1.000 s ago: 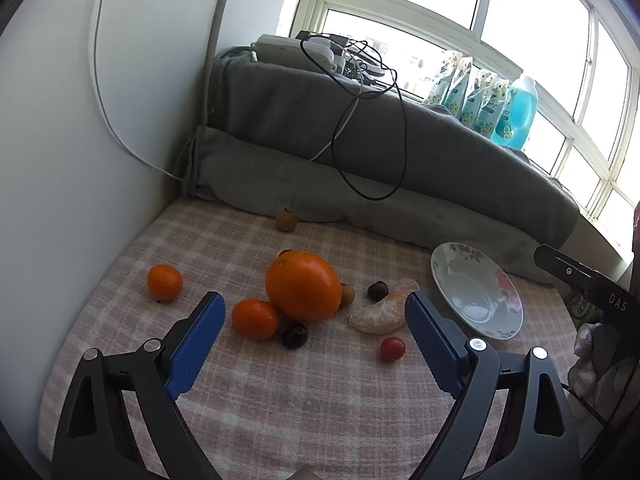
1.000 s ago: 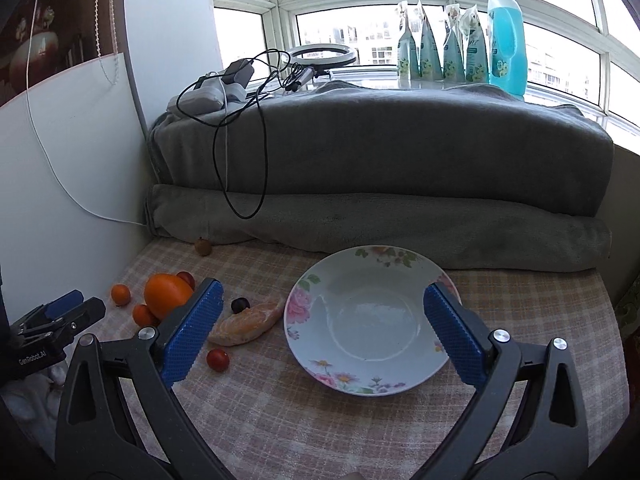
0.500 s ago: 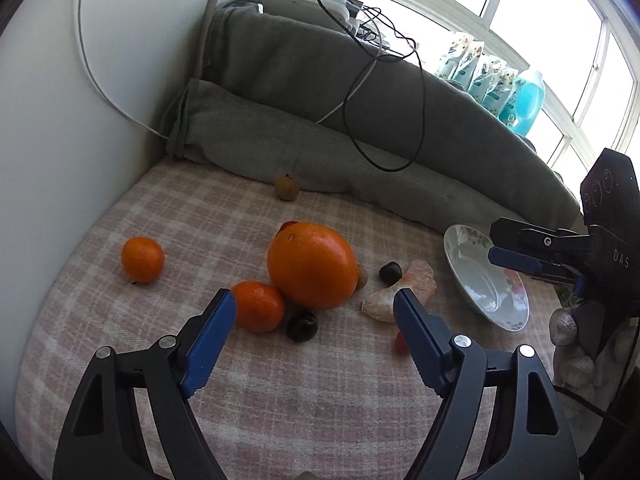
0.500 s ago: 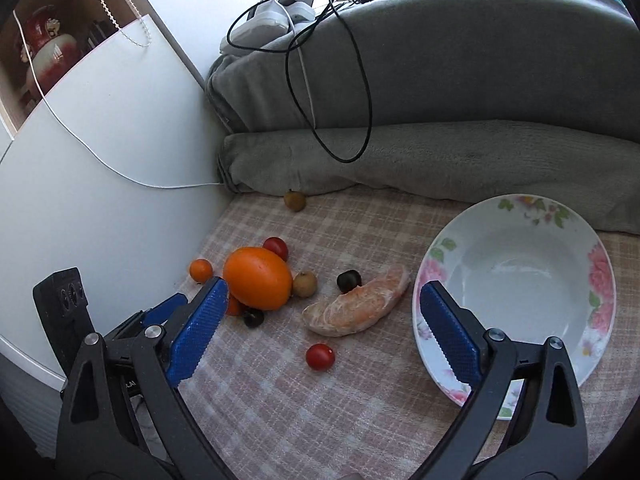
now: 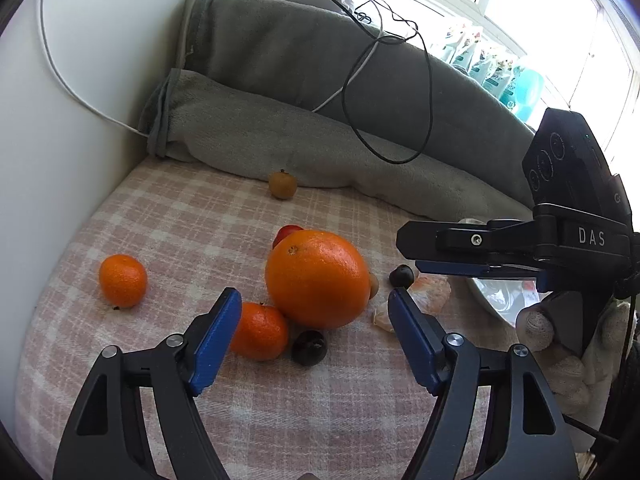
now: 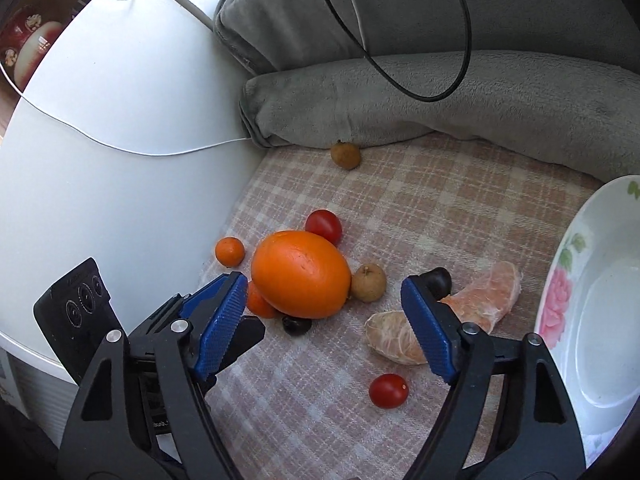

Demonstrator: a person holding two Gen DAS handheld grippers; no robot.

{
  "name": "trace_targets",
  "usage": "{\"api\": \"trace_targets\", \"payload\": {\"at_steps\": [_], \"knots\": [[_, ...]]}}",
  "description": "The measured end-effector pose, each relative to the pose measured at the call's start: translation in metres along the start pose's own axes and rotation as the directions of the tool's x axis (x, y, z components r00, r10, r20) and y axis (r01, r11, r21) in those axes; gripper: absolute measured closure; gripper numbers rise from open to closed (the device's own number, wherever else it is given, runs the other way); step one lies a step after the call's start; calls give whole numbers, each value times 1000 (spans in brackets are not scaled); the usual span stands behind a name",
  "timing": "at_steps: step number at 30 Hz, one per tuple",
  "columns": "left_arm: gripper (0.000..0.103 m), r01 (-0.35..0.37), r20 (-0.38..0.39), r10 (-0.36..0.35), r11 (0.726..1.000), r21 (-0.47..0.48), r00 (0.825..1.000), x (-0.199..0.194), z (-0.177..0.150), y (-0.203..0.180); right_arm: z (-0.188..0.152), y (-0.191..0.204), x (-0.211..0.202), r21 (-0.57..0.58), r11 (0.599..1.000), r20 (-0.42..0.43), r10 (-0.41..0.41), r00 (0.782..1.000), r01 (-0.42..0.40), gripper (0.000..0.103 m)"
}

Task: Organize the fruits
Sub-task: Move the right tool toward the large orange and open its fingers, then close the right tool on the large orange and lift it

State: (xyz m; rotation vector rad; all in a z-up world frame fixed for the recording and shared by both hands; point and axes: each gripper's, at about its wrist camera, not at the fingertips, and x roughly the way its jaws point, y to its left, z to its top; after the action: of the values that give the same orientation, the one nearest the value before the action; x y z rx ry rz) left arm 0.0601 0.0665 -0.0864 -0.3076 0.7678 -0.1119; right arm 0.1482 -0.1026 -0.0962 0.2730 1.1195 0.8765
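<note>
Both hand-held grippers have swung down and closed in on the fruit pile since 1 second ago, when the right one faced the bowl instead. Nearest the lens, the left gripper (image 5: 314,314) has blue-padded jaws that are closing with nothing pressed between them, framing a small orange mandarin (image 5: 259,331) and a dark round cherry-like fruit (image 5: 309,347). Just beyond, touching both, sits the large round orange (image 5: 318,278), with a red cherry tomato (image 5: 287,233) peeking from behind it. A 2nd mandarin (image 5: 123,280) lies apart toward the white wall. The right gripper (image 6: 322,320), jaws also closing and empty, points at the same orange (image 6: 301,274) from the other side. Beside its right jaw lie 2 peeled orange segments (image 6: 486,298), another dark fruit (image 6: 438,281) and a loose red tomato (image 6: 388,390). The white floral porcelain bowl (image 6: 560,300) stands at the right edge, holding no fruit. Farthest back, a small brown fruit (image 6: 345,155) rests against the rolled grey blanket (image 6: 440,96) on the pink checked cloth (image 6: 400,200). All fruit remains unsorted; a 1st pick looks imminent, probably the large orange.
</note>
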Motion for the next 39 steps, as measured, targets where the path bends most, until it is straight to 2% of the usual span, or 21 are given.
{"api": "trace_targets", "payload": {"at_steps": [5,15,30,33,39], "knots": [[35,26,-17,-26,1000,-8,1000,8,4,4,5,-3,13,33,999,-31,44,999,-43,25],[35,35,-30,-35,999,-1,999,16,8,5,9,-1,26,41,997,-62,66,996,-64,28],[35,31,-43,-31,999,21,999,26,11,6,12,4,45,20,998,-92,53,994,-52,32],[40,50,-45,-48,998,27,998,28,12,5,12,3,45,20,999,-93,49,994,-47,32],[40,41,-39,-40,998,37,998,31,12,4,12,2,45,20,999,-96,42,995,-40,34]]}}
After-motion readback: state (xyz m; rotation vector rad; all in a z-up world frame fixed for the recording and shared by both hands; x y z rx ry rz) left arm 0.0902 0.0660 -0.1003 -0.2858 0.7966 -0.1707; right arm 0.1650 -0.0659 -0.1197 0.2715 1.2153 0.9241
